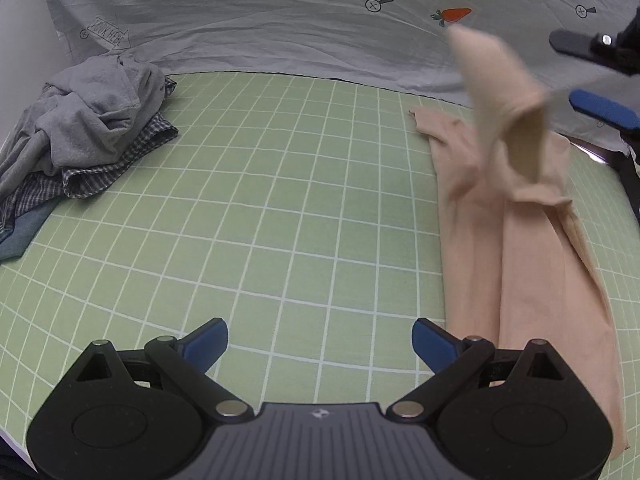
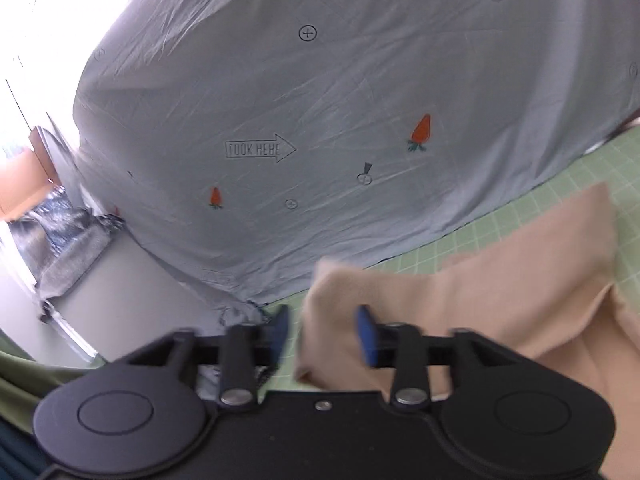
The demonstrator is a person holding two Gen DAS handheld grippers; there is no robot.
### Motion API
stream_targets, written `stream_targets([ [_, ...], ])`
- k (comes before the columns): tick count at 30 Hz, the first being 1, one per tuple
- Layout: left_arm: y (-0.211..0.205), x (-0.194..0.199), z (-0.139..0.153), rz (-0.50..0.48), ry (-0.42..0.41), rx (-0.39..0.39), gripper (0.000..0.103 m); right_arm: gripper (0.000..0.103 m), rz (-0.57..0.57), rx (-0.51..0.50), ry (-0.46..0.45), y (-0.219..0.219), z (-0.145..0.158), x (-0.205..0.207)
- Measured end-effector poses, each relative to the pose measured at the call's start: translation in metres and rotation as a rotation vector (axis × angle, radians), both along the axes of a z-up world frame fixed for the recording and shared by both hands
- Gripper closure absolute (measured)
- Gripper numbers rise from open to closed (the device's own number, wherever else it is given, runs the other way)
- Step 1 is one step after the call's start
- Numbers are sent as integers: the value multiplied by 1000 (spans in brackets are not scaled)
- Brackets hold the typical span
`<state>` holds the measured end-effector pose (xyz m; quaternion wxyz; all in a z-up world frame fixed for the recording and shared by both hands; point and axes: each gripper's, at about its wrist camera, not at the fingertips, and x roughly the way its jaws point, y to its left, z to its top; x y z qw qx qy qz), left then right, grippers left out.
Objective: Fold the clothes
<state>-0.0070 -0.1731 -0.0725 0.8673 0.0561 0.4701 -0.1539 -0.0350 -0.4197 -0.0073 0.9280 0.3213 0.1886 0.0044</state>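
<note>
A beige garment (image 1: 532, 260) lies lengthwise on the right side of the green grid mat (image 1: 260, 200). One end of it, a blurred flap (image 1: 500, 92), is up in the air above the rest. My right gripper (image 1: 564, 70) hangs just right of that flap, fingers apart. In the right wrist view the flap (image 2: 328, 320) sits between the blue pads of the right gripper (image 2: 322, 332), with a gap at the left pad, so it is not pinched. My left gripper (image 1: 320, 344) is open over bare mat, left of the garment, with nothing between its fingers.
A pile of clothes sits at the mat's left edge: a grey top (image 1: 88, 120) on a checked shirt (image 1: 120, 164) and blue denim (image 1: 20, 232). A grey sheet with carrot prints (image 1: 280, 32) rises behind the mat. Floor and furniture (image 2: 24, 184) lie beyond it.
</note>
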Motion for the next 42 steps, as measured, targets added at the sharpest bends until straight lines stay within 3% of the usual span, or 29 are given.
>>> stream_targets([
  [3, 0, -1, -3, -18, 9, -2, 5, 51, -57, -146, 118, 3, -10, -10],
  [5, -3, -5, -5, -31, 15, -3, 5, 50, -121, -183, 199, -6, -22, -27],
  [17, -31, -35, -14, -84, 40, 6, 5, 36, -429, -278, 605, -59, -97, -163],
  [23, -35, -50, -20, -82, 52, 30, 5, 35, -448, -261, 682, -66, -121, -189],
  [30, -27, -56, -20, -46, 56, 34, 5, 37, -377, -291, 663, -60, -123, -180],
  [33, -21, -56, -18, -28, 52, 31, 5, 48, -329, -309, 645, -55, -122, -173],
  [34, -19, -55, -17, -24, 51, 29, 5, 59, -309, -331, 643, -51, -122, -170],
  [35, -17, -54, -16, -19, 49, 28, 5, 77, -287, -352, 640, -47, -122, -168],
  [37, -12, -52, -15, -10, 47, 23, 5, 98, -251, -355, 630, -43, -121, -163],
  [42, 1, -44, -16, -1, 50, 7, 5, 98, -262, -462, 616, -20, -106, -157],
])
